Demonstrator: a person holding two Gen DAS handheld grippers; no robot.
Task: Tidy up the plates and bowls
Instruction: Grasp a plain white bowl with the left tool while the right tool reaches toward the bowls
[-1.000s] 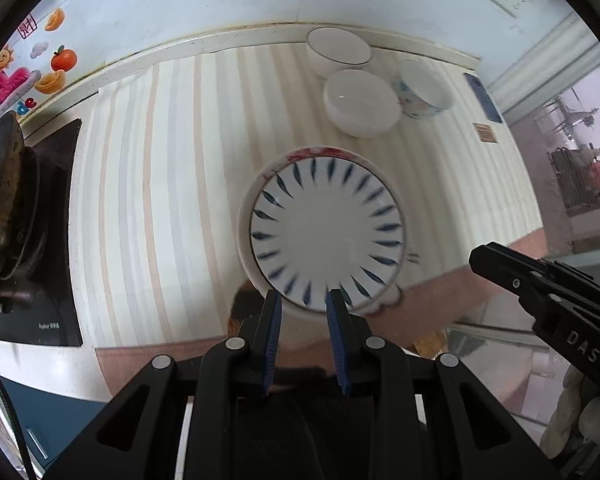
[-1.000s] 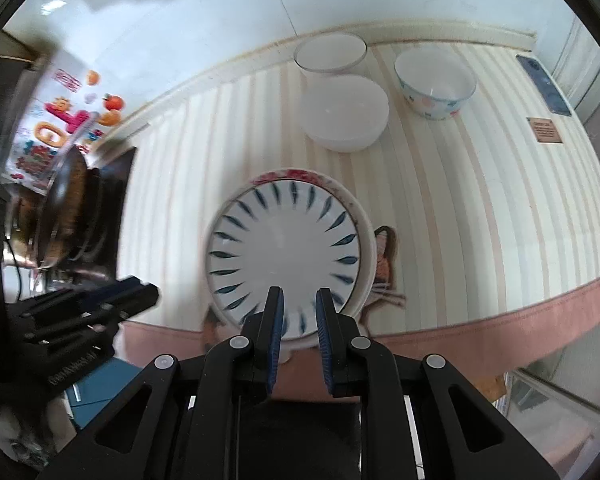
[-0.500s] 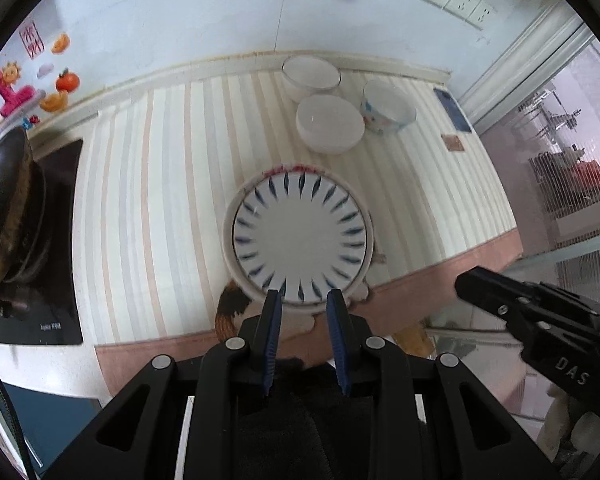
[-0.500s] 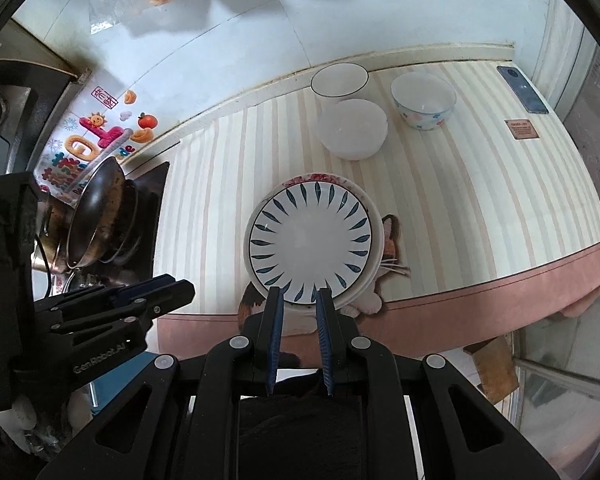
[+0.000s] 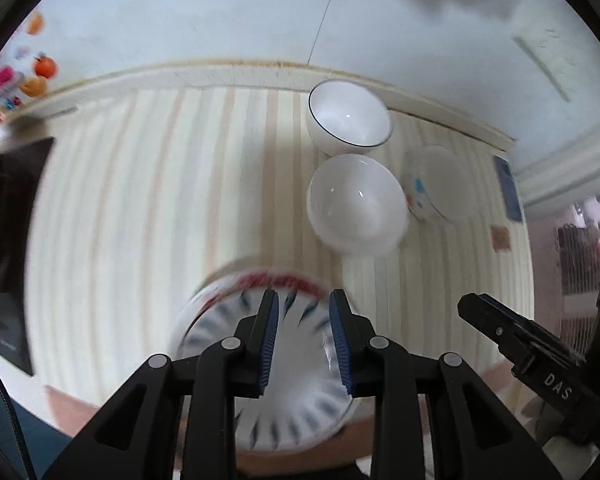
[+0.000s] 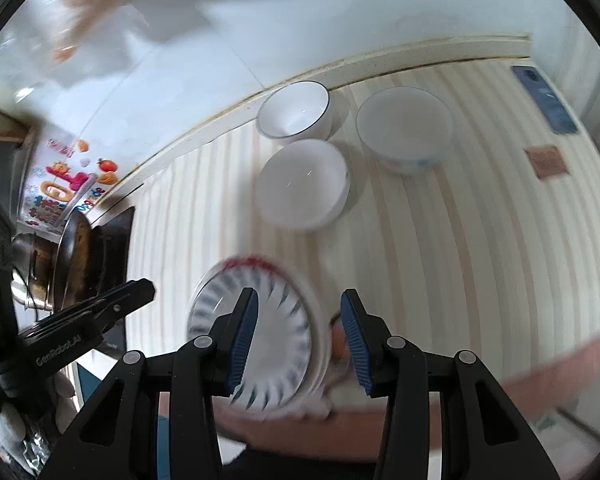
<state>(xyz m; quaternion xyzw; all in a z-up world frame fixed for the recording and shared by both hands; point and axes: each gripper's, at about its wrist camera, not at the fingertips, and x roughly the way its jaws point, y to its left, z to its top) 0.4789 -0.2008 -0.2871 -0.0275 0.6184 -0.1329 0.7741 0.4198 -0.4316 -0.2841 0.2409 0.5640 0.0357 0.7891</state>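
A white plate with blue streaks [image 5: 296, 400] lies stacked on a red-rimmed plate [image 5: 276, 280] near the counter's front edge; both also show in the right wrist view [image 6: 268, 344]. Three bowls stand behind: a dark-rimmed white bowl [image 5: 348, 118] [image 6: 296, 108], a plain white bowl [image 5: 356, 204] [image 6: 302, 182], and a floral bowl [image 5: 440, 184] [image 6: 404, 132]. My left gripper [image 5: 304, 340] is open above the plates, holding nothing. My right gripper [image 6: 298, 340] is open wider above the plates' right part, also empty.
A striped mat [image 5: 140, 208] covers the counter. A stove with a dark pan [image 6: 76, 256] is at the left. A phone [image 6: 546, 98] and a small brown square [image 6: 546, 162] lie at the far right. A tiled wall [image 5: 260, 12] stands behind.
Both grippers have dropped and moved forward, toward the bowls; the plates now sit under the fingers. Both grippers have opened, the right one more. The view is motion-blurred.
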